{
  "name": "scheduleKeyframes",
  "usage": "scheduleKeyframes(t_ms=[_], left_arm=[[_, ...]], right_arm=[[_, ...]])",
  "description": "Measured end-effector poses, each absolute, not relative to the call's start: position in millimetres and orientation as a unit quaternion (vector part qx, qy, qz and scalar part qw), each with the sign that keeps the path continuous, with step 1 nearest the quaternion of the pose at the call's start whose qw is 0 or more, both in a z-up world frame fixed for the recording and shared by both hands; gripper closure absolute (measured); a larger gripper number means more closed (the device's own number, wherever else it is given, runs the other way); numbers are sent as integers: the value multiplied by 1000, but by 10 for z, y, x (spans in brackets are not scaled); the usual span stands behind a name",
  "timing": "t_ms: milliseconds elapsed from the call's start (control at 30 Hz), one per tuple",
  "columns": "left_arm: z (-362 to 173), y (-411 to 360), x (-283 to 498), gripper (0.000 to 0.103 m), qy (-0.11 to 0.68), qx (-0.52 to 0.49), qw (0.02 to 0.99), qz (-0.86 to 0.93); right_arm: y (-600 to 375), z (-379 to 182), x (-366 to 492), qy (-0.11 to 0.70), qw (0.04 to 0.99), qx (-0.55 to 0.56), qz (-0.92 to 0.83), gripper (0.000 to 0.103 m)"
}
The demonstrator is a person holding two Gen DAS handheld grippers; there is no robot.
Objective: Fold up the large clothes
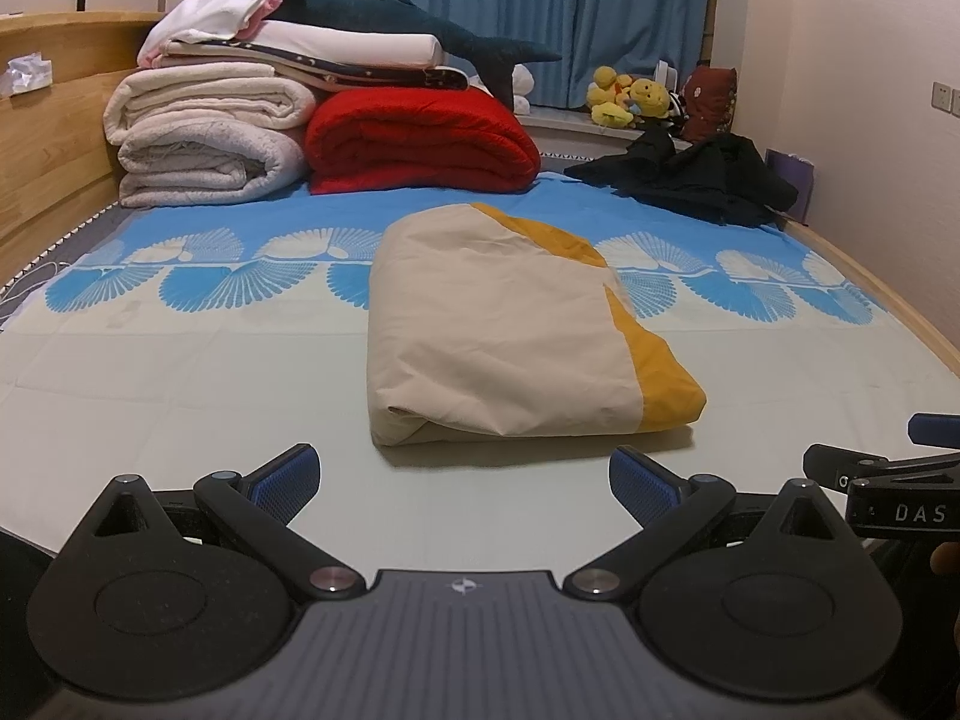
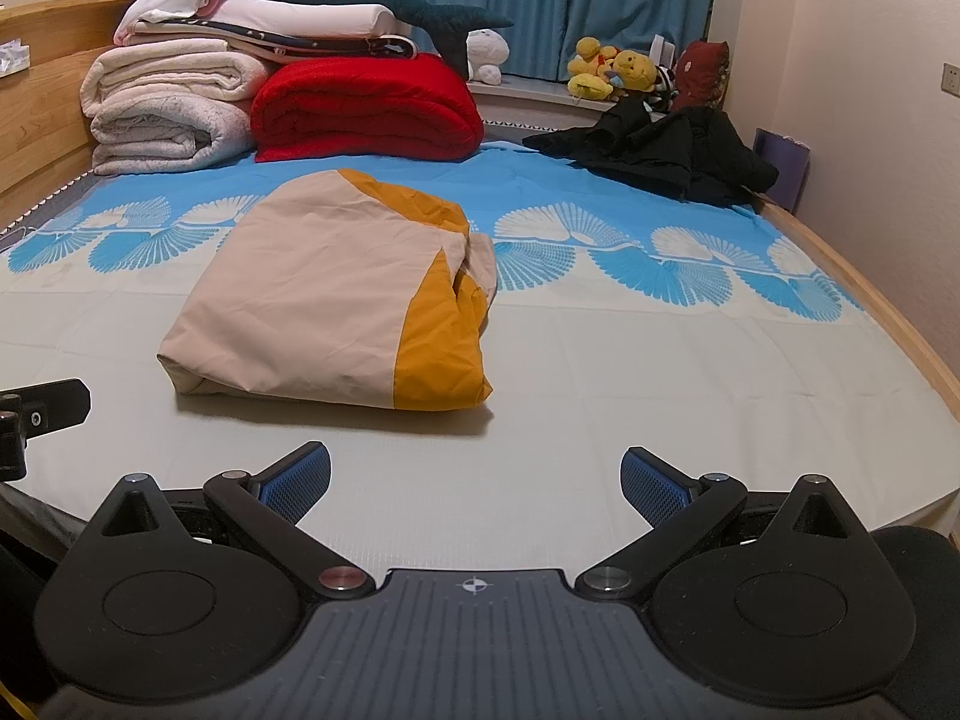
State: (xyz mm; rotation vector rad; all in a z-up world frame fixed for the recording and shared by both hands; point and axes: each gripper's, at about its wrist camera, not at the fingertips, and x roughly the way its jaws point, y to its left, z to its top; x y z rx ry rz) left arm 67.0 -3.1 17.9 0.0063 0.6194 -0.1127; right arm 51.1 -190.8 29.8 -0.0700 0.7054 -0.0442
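Note:
A beige and mustard-yellow garment lies folded into a compact rectangle on the bed sheet. It also shows in the right wrist view, left of centre. My left gripper is open and empty, just short of the garment's near edge. My right gripper is open and empty, a little nearer than the garment and to its right. The right gripper's body shows at the left wrist view's right edge.
Folded white blankets and a red blanket are stacked at the bed's far left, with a plush shark on top. A black garment lies crumpled at the far right. Wooden bed rails run along both sides.

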Motion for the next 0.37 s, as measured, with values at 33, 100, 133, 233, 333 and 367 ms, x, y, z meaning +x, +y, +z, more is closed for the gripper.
scheduleKeyframes(t_ms=[33,100,133,233,333,367], left_arm=[[178,-36,668,0,303,4,951,-56],[176,-25,662,0,303,5,951,-56],[177,-22,661,0,303,4,951,-55],[176,-21,657,0,301,4,952,-55],[180,-14,655,0,301,6,952,-56],[181,-10,658,0,301,6,952,-56]], right_arm=[[-1904,300,515,345,938,-34,-22,1],[-1902,298,512,346,937,-33,-23,1],[-1901,300,513,346,938,-33,-22,1],[-1905,292,511,346,937,-34,-22,1],[-1923,270,499,347,937,-34,-19,1],[-1929,266,497,348,937,-35,-19,1]])
